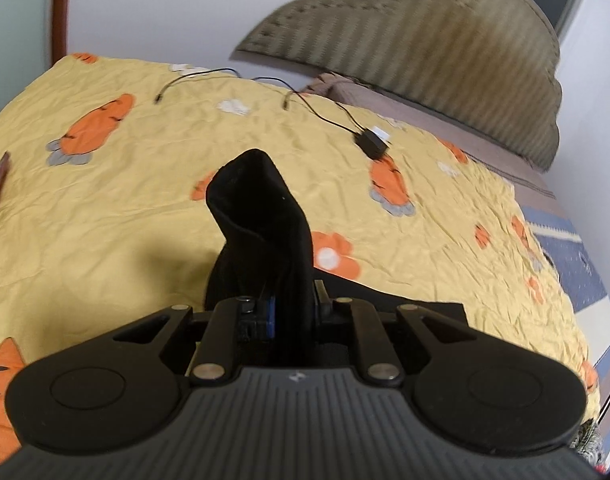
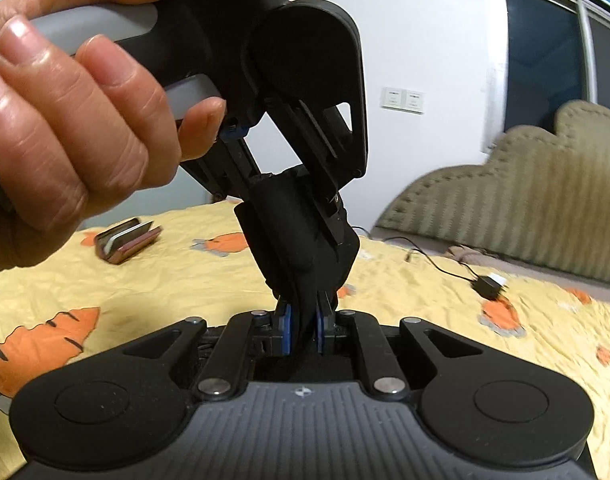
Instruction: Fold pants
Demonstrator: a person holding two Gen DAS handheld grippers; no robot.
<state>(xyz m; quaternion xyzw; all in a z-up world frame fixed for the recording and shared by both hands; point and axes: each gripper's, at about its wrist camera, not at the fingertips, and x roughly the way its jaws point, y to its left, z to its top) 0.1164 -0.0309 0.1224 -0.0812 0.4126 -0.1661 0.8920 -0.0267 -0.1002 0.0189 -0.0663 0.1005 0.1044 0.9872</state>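
Both grippers are pinching the black pants and holding them up off the yellow carrot-print bedspread [image 1: 105,216]. The left gripper [image 1: 293,312] has its blue pads closed on a bunched roll of the black pants [image 1: 261,216], which rises ahead of its fingers. The right gripper [image 2: 303,332] clamps another part of the pants [image 2: 301,256], with the left one just beyond it, held in the person's hand [image 2: 65,120].

The step appears to be carrying a gathered edge across for a fold. To do it well, both grips should stay firm and travel together — level, evenly spaced — so the cloth lands flat, clear of the charger and its cable [image 1: 371,142] and the phone case [image 2: 127,240].
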